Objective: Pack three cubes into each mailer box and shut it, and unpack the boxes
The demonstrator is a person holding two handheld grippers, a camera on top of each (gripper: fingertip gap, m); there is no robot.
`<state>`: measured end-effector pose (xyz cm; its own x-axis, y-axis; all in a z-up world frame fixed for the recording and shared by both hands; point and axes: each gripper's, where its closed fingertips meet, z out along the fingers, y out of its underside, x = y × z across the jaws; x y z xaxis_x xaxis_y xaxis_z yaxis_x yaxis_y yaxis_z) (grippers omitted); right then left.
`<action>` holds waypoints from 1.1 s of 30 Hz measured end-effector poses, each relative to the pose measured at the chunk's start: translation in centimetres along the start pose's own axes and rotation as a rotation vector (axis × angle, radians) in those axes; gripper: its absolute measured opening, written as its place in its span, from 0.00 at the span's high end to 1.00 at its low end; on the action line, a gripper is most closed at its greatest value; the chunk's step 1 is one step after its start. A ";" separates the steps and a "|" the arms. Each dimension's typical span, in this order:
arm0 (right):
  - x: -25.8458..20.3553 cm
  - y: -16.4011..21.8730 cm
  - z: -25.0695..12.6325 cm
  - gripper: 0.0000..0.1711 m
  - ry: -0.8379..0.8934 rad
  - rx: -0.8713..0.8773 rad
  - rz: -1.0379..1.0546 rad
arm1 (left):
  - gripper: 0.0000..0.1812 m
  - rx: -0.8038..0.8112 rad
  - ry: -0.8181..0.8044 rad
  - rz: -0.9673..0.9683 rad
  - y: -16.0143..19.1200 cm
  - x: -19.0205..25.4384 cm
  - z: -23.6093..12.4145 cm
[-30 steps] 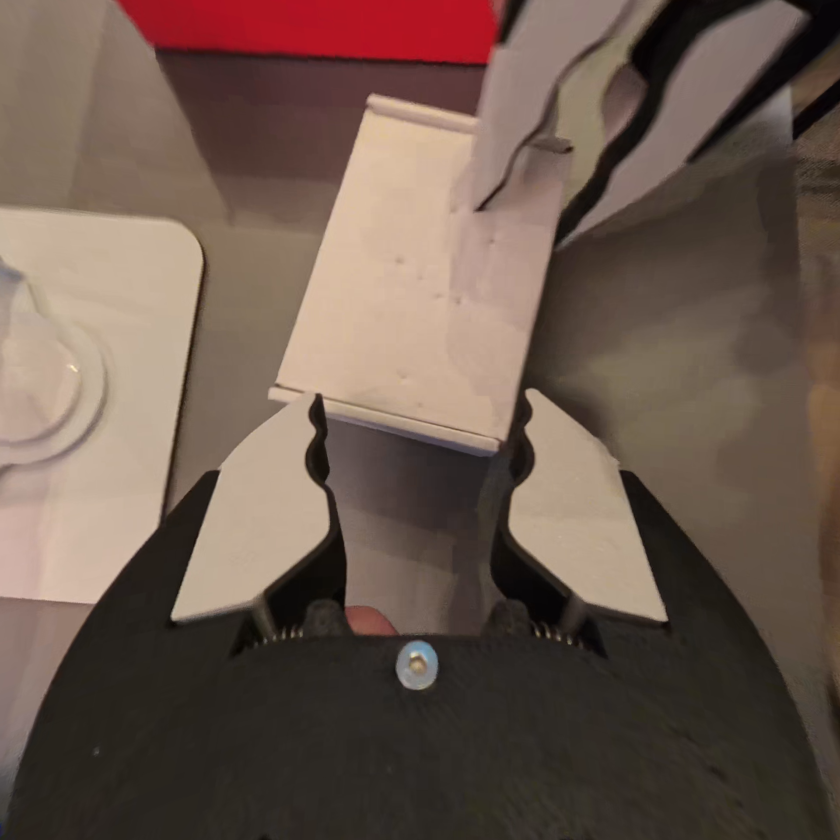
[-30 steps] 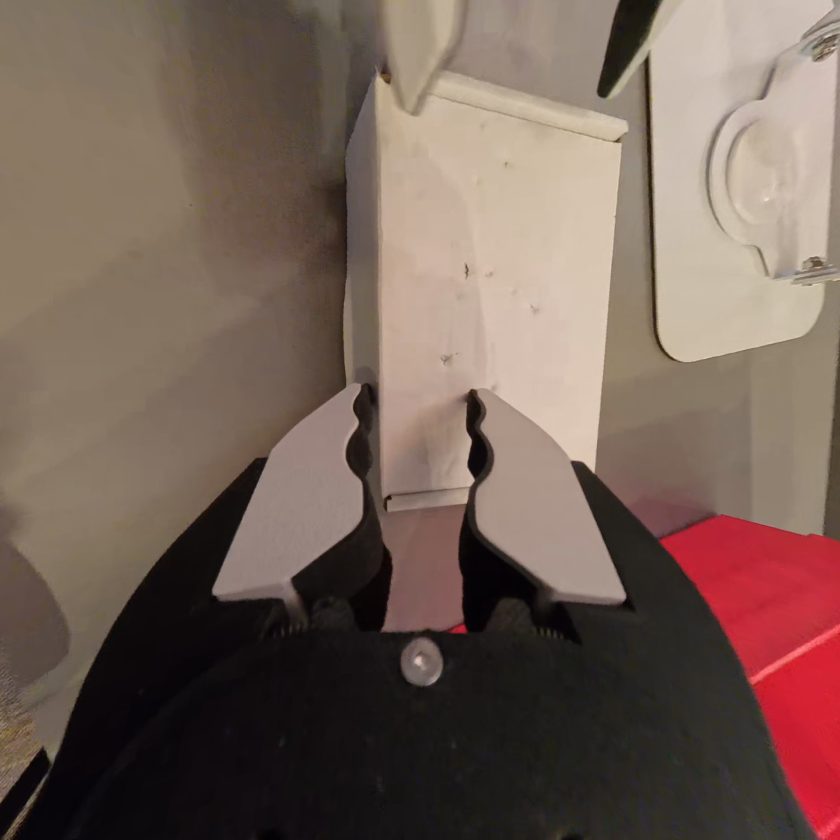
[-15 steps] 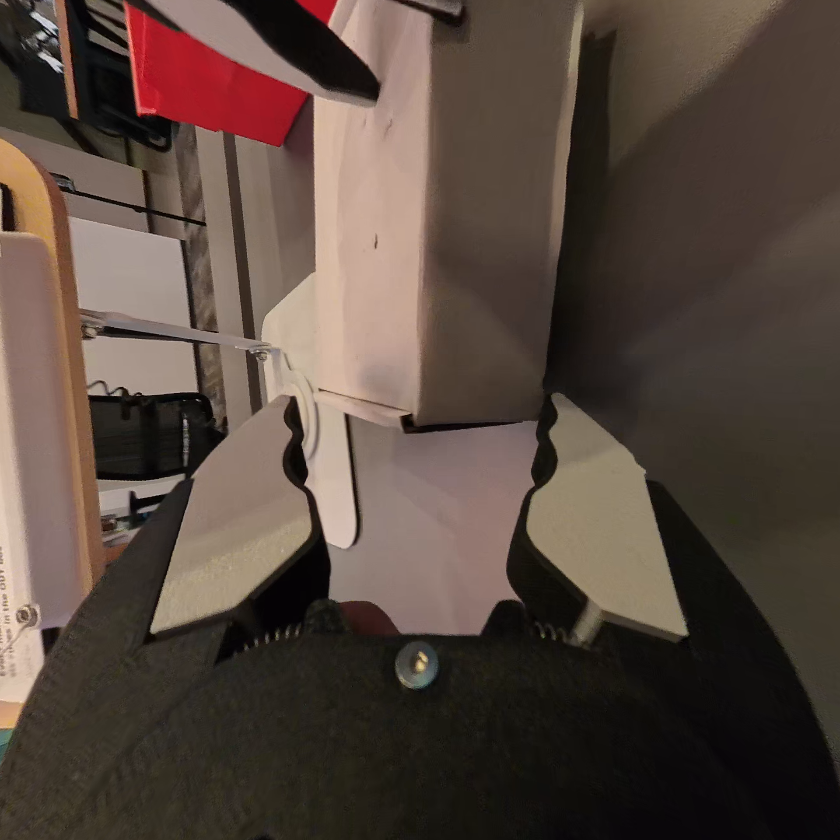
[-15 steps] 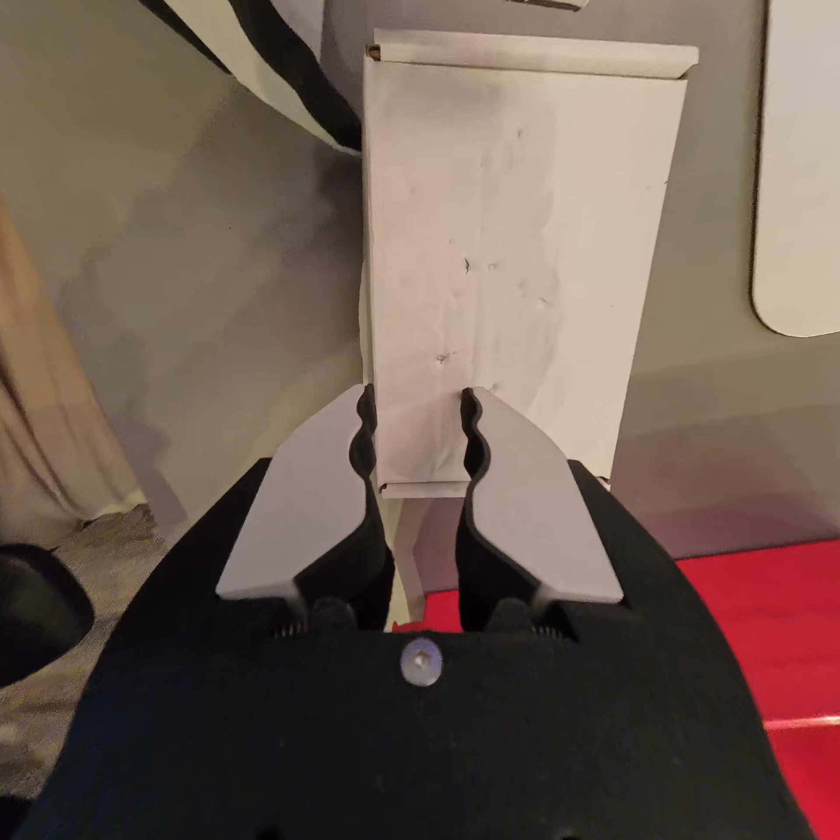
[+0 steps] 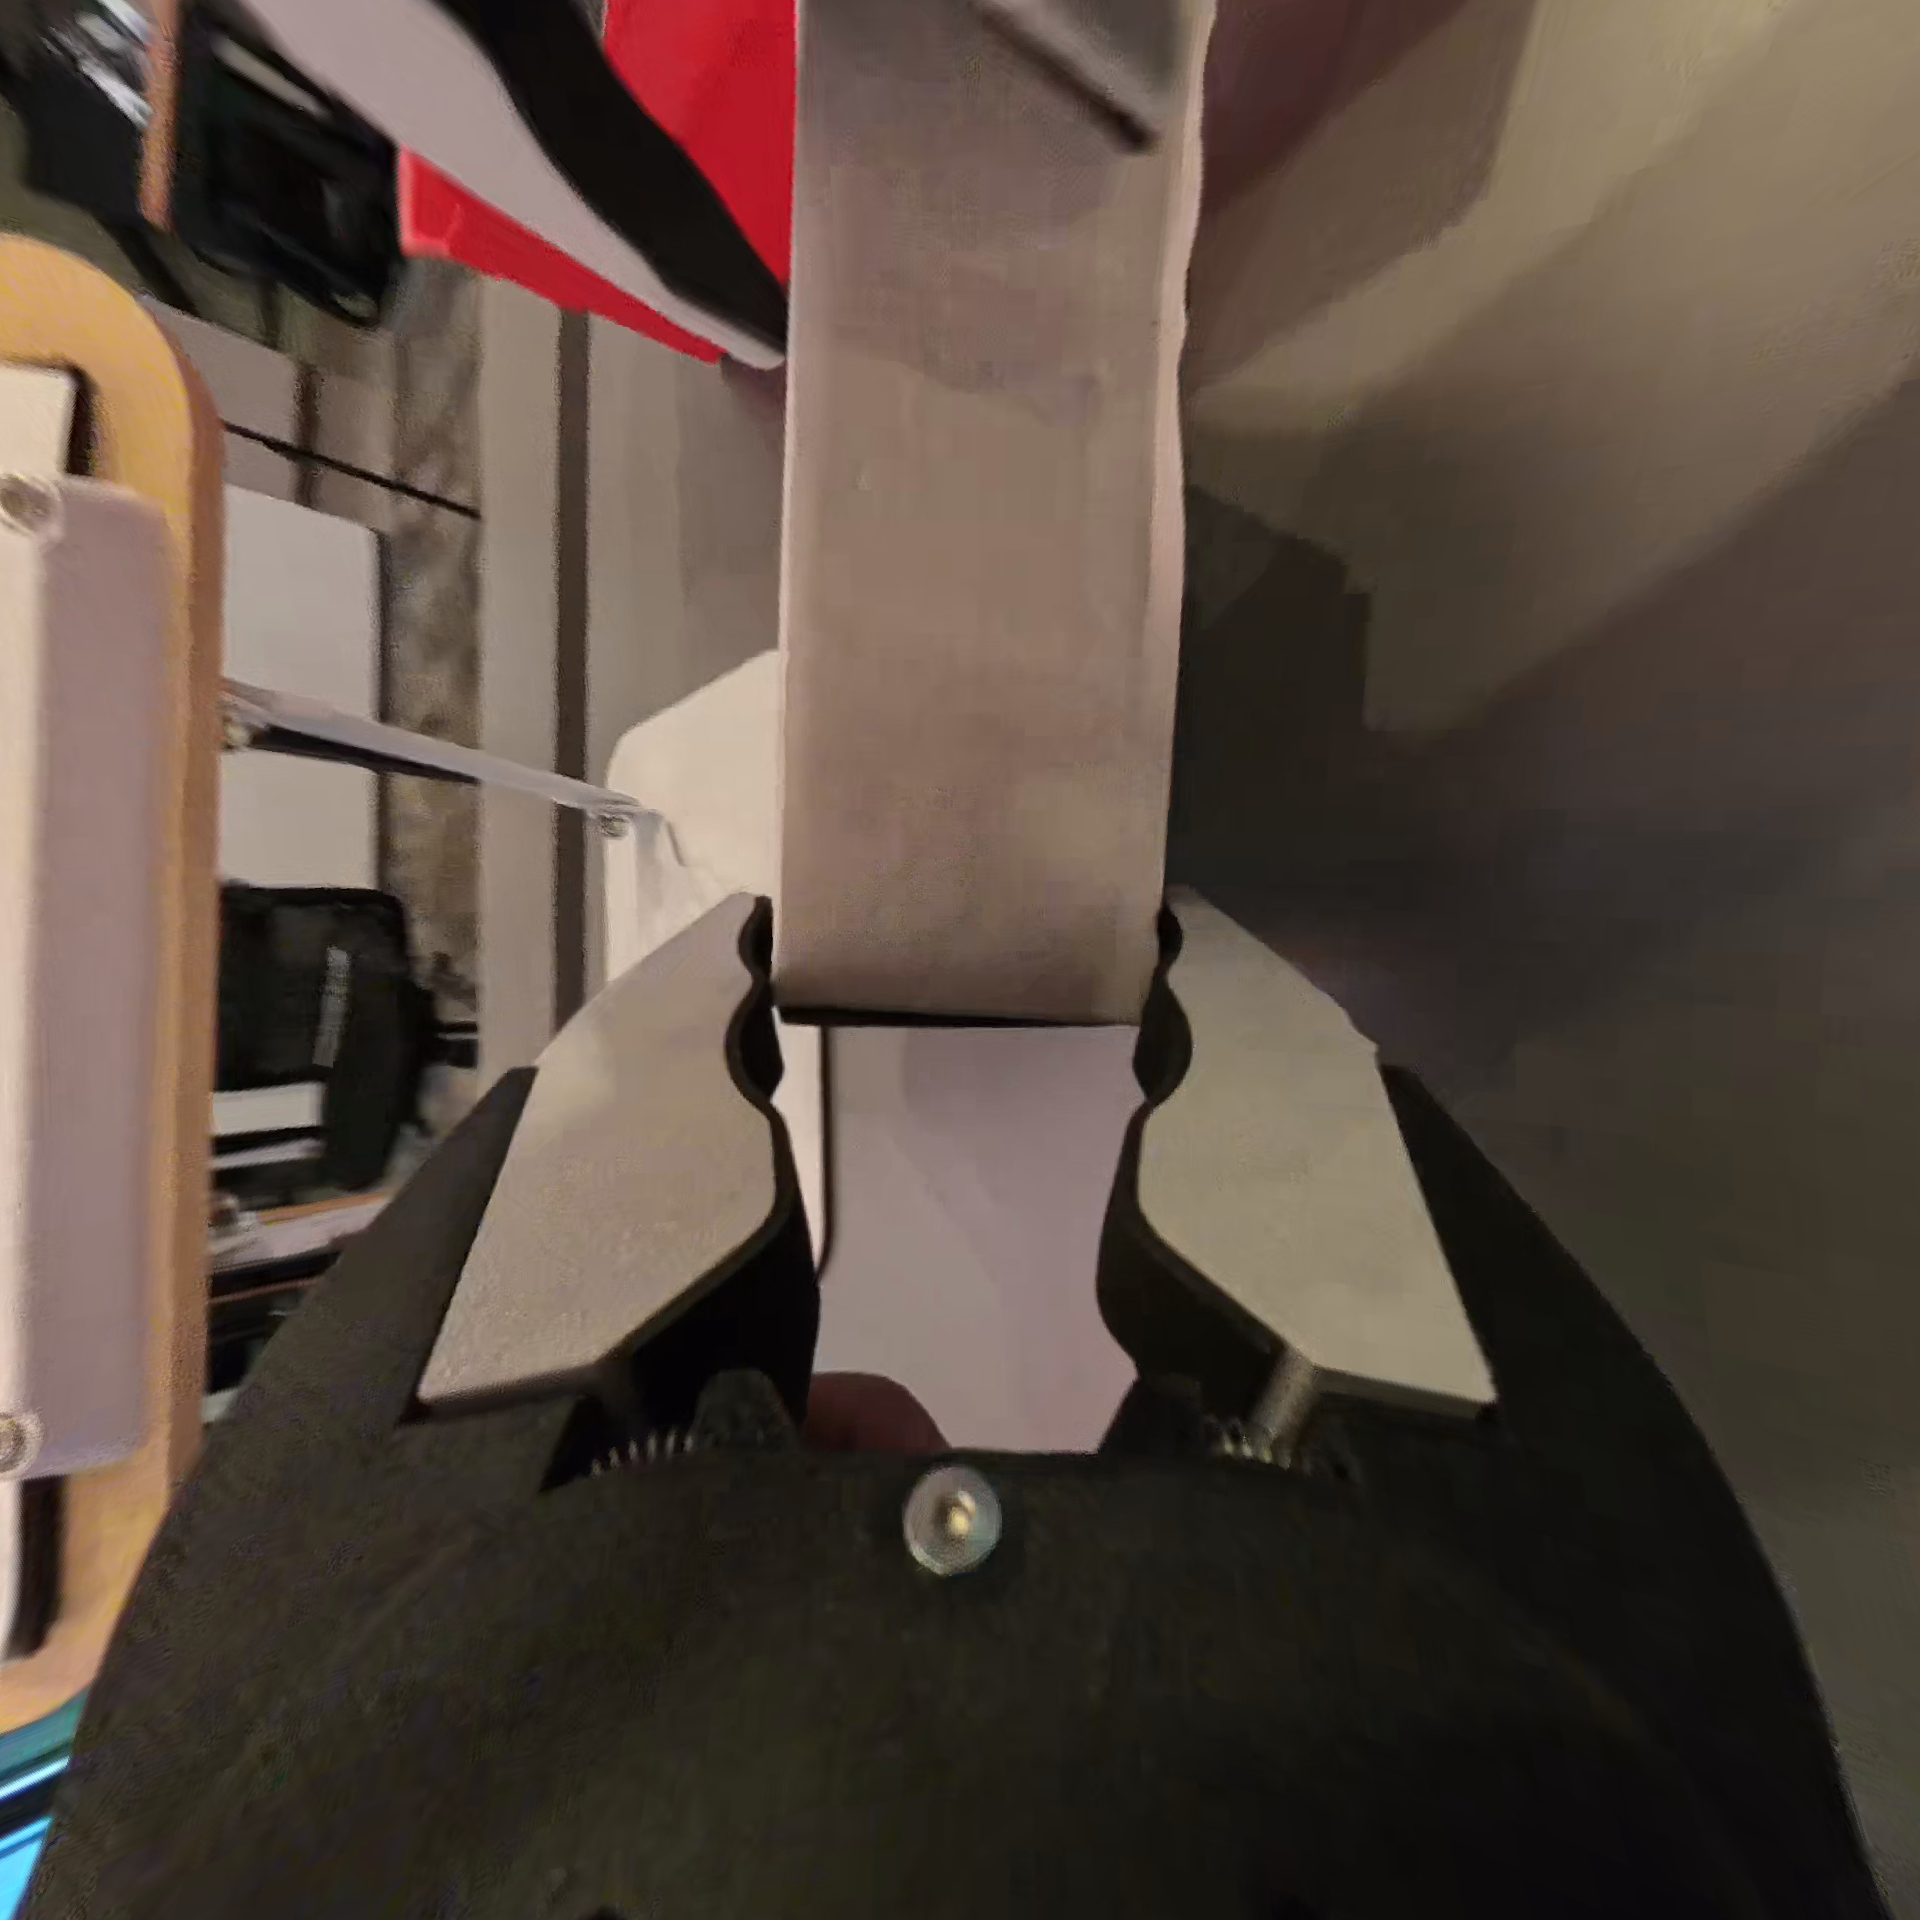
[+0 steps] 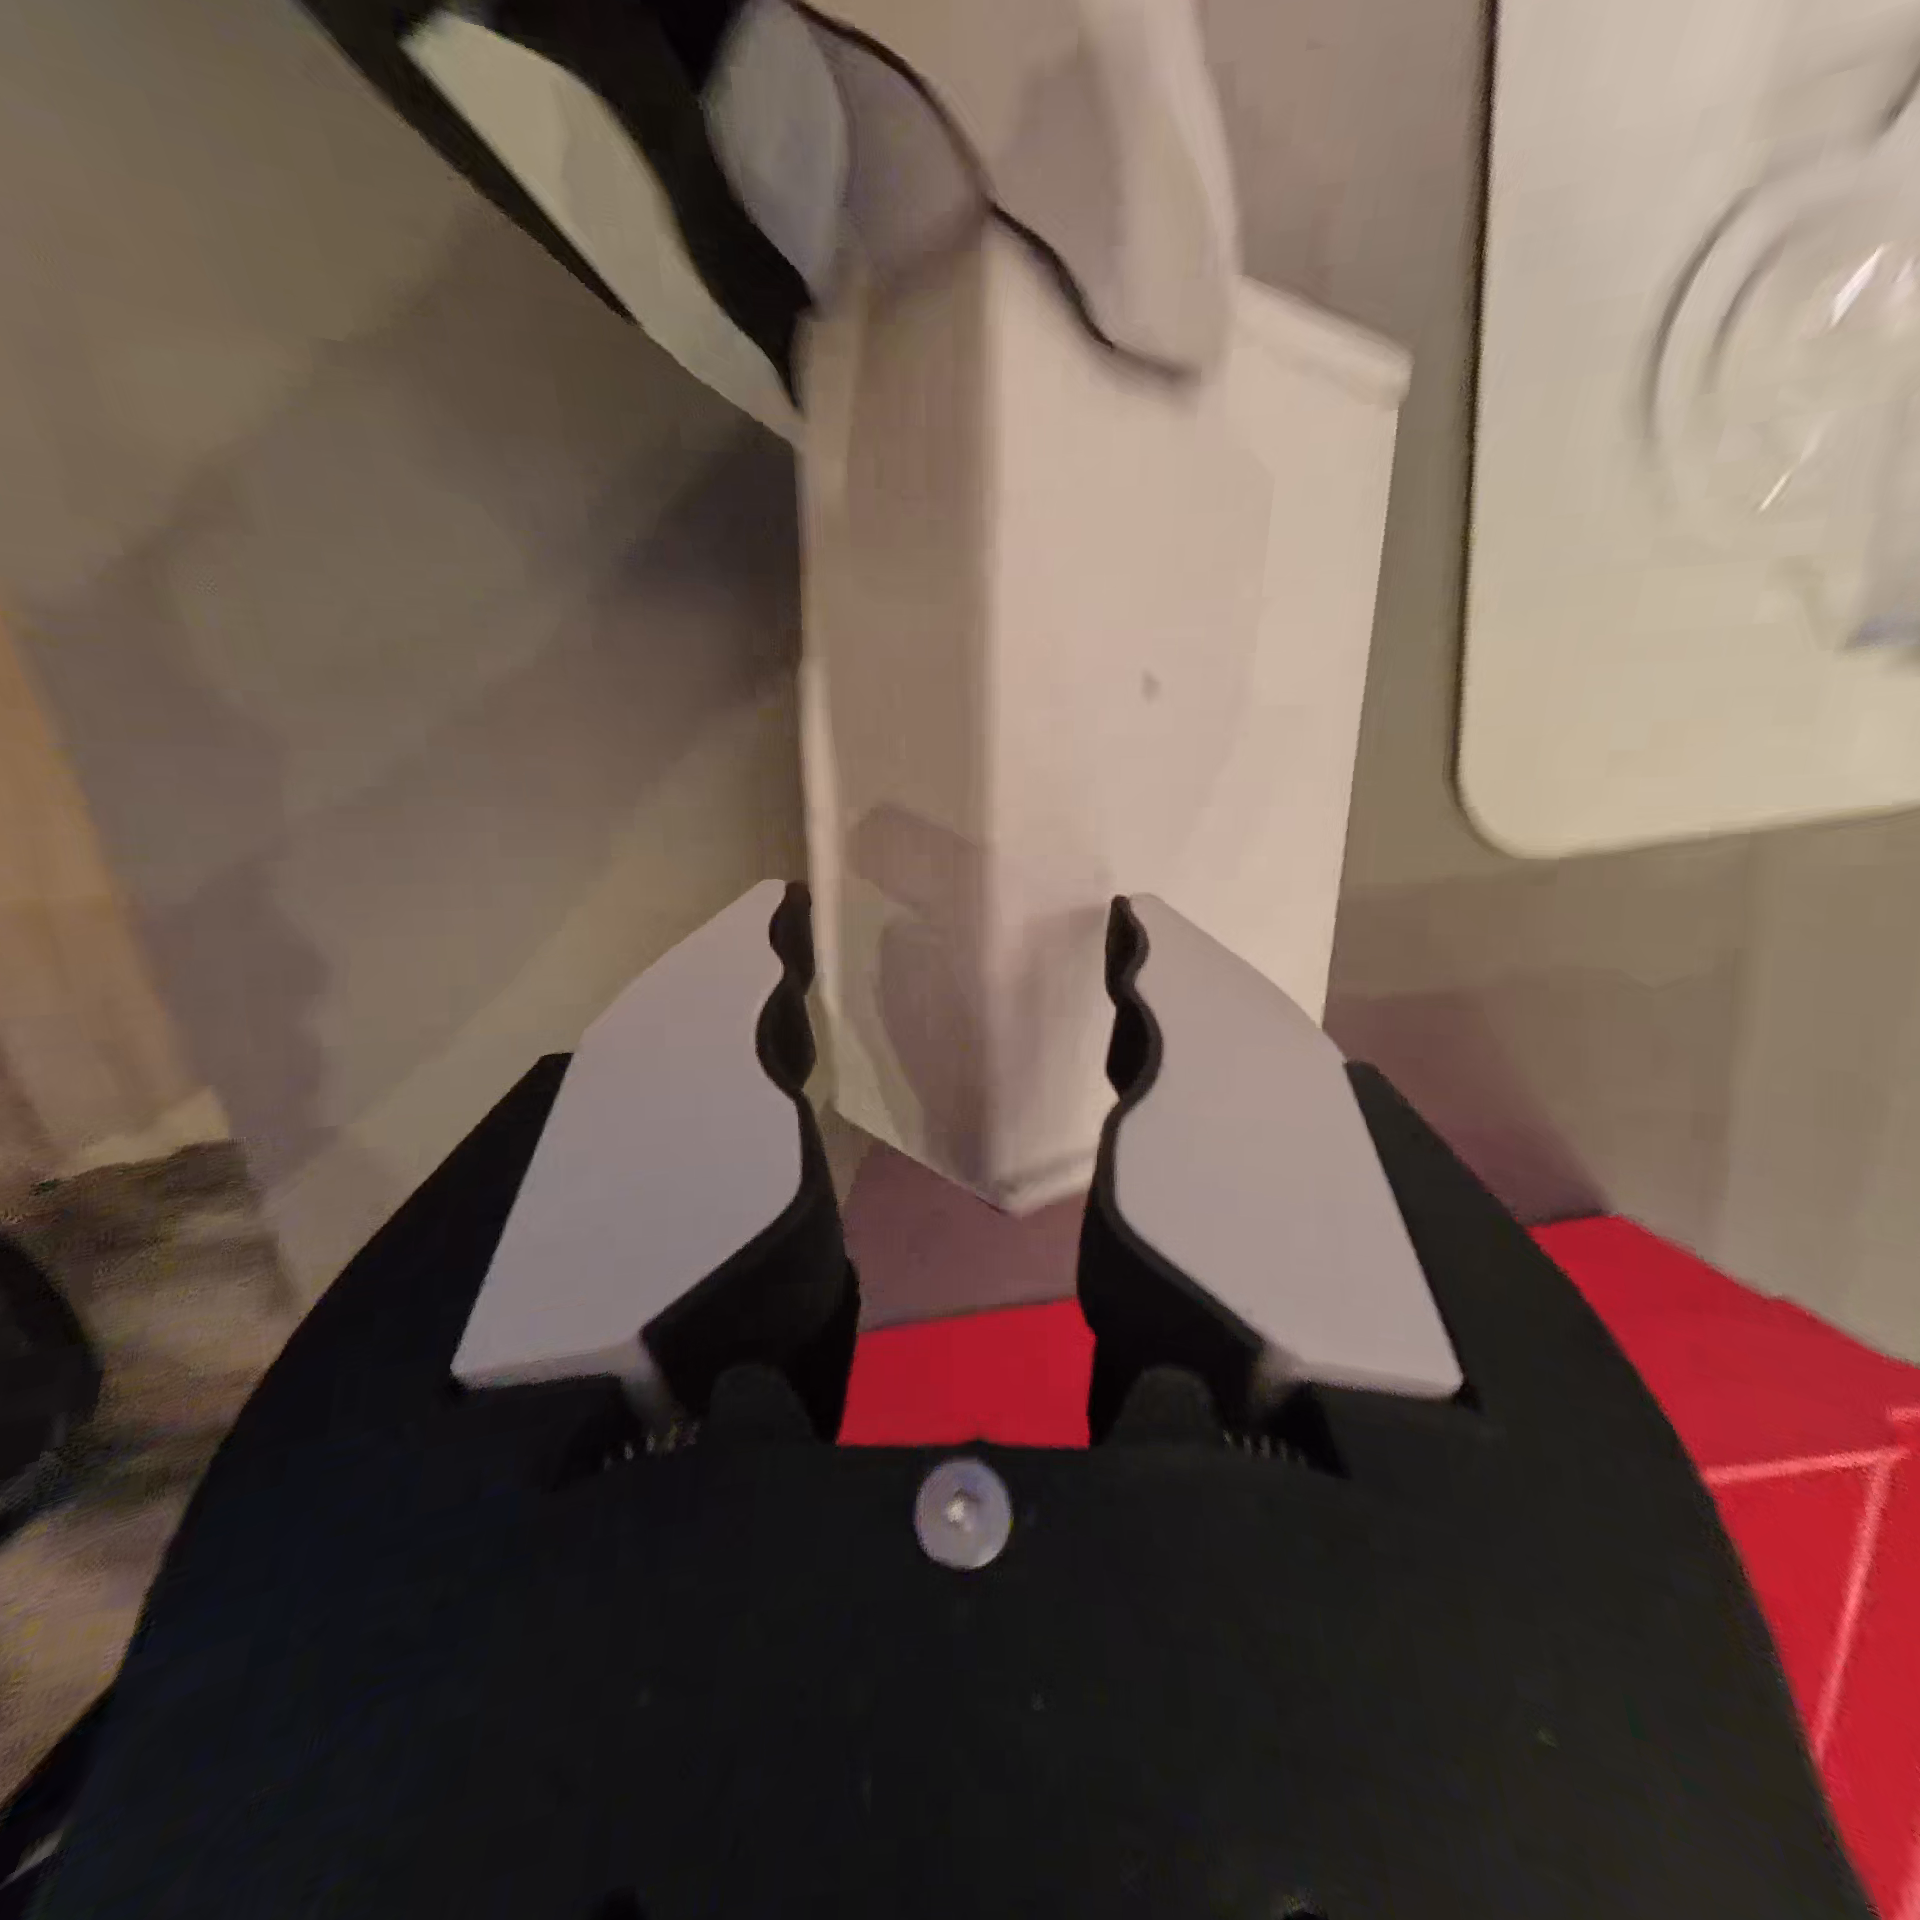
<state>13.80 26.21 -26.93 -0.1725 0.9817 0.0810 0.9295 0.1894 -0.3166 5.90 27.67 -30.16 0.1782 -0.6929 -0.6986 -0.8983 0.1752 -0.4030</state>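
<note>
One closed white mailer box [image 5: 977,623], scuffed, clamped by left gripper [image 5: 961,961].

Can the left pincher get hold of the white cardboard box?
Probably yes: the left gripper already has its fingertips against both sides of the white cardboard mailer box, with nothing between. The right gripper straddles the other end.
</note>
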 end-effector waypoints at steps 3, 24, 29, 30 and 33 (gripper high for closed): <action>-0.8 -0.6 0.1 0.61 0.198 0.020 -0.121 | 0.63 -0.020 0.138 -0.100 -0.7 0.3 -1.1; -0.1 -2.0 -0.2 0.69 0.141 0.171 -0.103 | 0.64 -0.007 0.386 -0.288 -1.7 0.9 -2.2; -0.1 -2.0 -0.4 0.71 0.103 0.134 -0.127 | 0.64 -0.001 0.389 -0.294 -1.7 0.9 -2.1; -0.1 -2.0 -0.4 0.72 0.106 0.119 -0.134 | 0.64 -0.004 0.389 -0.290 -1.7 0.9 -2.1; -0.2 -2.0 -0.5 0.72 0.076 0.158 -0.100 | 0.64 0.003 0.389 -0.291 -1.8 0.9 -2.1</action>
<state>12.12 25.62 -25.84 -0.2307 0.9545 0.1888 0.8453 0.2927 -0.4469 6.82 25.23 -28.83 0.2585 -0.9232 -0.2843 -0.8322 -0.0633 -0.5509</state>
